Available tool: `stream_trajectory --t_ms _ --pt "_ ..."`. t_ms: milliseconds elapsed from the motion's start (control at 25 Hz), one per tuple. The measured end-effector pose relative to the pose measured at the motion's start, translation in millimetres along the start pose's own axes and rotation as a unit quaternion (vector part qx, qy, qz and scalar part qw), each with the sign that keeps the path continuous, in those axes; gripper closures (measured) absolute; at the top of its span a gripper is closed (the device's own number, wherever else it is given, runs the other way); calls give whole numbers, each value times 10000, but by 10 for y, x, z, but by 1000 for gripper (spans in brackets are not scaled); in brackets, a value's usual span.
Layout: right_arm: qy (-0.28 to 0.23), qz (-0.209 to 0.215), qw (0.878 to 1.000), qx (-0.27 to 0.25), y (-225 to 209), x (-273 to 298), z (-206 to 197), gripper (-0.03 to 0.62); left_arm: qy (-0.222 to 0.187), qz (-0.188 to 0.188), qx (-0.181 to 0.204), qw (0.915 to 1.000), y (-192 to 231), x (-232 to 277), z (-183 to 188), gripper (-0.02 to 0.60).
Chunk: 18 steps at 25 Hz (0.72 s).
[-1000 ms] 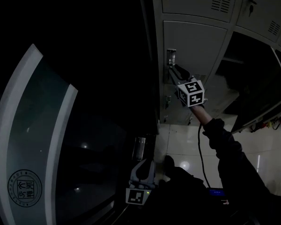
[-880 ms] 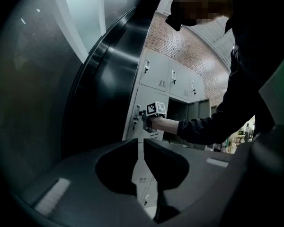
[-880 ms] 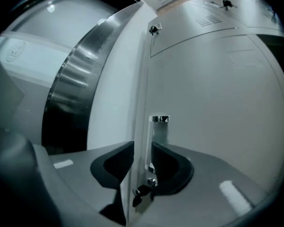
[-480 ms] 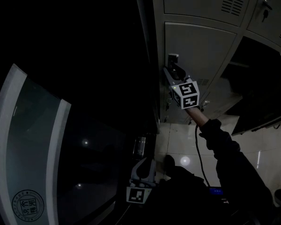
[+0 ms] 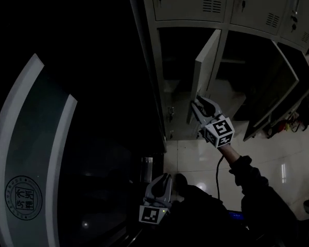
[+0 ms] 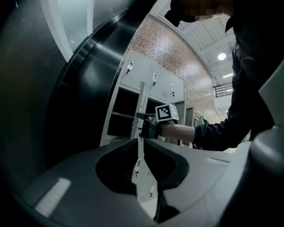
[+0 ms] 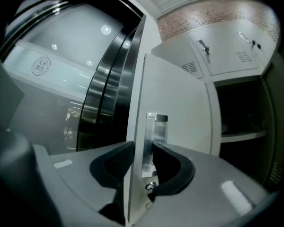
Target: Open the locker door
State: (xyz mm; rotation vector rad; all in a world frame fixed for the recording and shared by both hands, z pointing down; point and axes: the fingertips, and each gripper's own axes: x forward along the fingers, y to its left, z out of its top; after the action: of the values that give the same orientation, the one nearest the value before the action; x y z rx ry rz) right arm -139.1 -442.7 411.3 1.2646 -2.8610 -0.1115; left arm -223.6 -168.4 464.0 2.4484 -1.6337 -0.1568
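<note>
Locker door point(image 5: 203, 68), at 1 o'clock in the head view, now stands swung out from the grey locker bank point(image 5: 190, 4), showing a dark compartment behind it; half a second earlier it lay flush and closed. The right hand-held gripper point(image 5: 199, 105) has come lower and toward centre with the door, and a dark sleeve point(image 5: 252, 184) trails from it toward 5 o'clock. In the right gripper view its jaws straddle the door's free edge, one pad behind the panel and one on the metal handle point(image 7: 154, 141); they are closing on it. The left hand-held gripper point(image 5: 162, 179) sits at 6 o'clock as before, jaws narrow, tips nearly together, holding nothing.

Most of the left half is black and unreadable. The compartment's interior is too dark to make out, and the characters on the round emblem point(image 5: 19, 205) at 8 o'clock cannot be read.

A curved glass panel point(image 5: 20, 138) with pale bands fills 9 o'clock. Glossy pale floor tiles point(image 5: 195, 153) catch lamp reflections below the lockers. A neighbouring door point(image 5: 270, 96) at 3 o'clock also hangs open, and a brick wall point(image 6: 180, 65) rises above the lockers in the left gripper view
</note>
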Motion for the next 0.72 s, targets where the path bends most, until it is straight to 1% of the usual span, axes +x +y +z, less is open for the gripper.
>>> stream_trajectory --t_ms 80,200,280,400,440,480,520,600,720 --pt "77 -268 9996 9 -217 -371 -17 467 -6 -127 -17 9999 -213 -190 -50 540" --pt "335 -657 9973 19 -586 -728 -46 457 7 -255 -83 9996 -491 -495 -148 540" --pt "538 -770 9956 -3 -751 -847 -62 458 53 -336 -184 9992 -640 -674 -221 540" --pt "899 -813 9922 -277 -772 -929 -48 459 153 -434 -274 9986 -874 -876 -283 540" --pt "952 -848 9913 -330 -744 -990 -11 461 177 -489 -259 9983 -966 -902 -281 540" --pt "946 -867 9912 -321 -693 -1087 19 491 188 -551 -234 9980 -1060 -914 -272 540" --pt "913 -835 9920 -256 -600 -1225 19 501 192 -609 -205 9977 -1153 -923 -267 540" --pt "863 -562 9946 -117 -252 -1615 -102 502 228 -673 -165 9973 -1338 -940 -313 540" --pt "858 9 9963 69 437 -2417 -393 502 337 -747 -128 9966 -1642 -899 -445 540"
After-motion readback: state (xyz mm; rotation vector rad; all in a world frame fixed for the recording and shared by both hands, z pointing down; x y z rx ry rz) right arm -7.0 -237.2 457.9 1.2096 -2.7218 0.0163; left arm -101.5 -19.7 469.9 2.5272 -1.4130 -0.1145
